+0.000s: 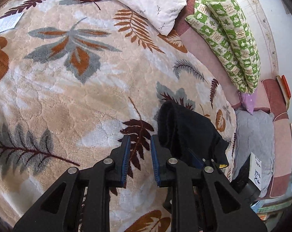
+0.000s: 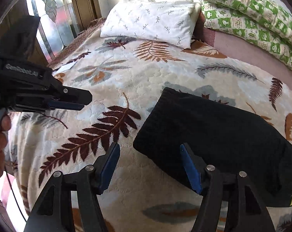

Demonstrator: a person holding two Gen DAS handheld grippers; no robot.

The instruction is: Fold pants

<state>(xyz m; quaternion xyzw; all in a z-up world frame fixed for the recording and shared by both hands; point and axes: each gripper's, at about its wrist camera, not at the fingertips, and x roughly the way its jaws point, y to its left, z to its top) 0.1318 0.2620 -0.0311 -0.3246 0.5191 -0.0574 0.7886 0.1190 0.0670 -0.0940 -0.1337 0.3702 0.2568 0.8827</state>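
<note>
Black pants (image 1: pixel 186 133), folded into a compact bundle, lie on a plush leaf-patterned blanket (image 1: pixel 68 89) just ahead and right of the left gripper (image 1: pixel 140 147), whose blue-padded jaws stand slightly apart, holding nothing, over a dark red fern motif. From the right wrist view, the right gripper (image 2: pixel 149 158) is spread wide and empty, its right finger over the near edge of the pants (image 2: pixel 213 135); the left gripper (image 2: pixel 76 101) hangs well off to its left, and a white pillow (image 2: pixel 151 21) lies far ahead.
</note>
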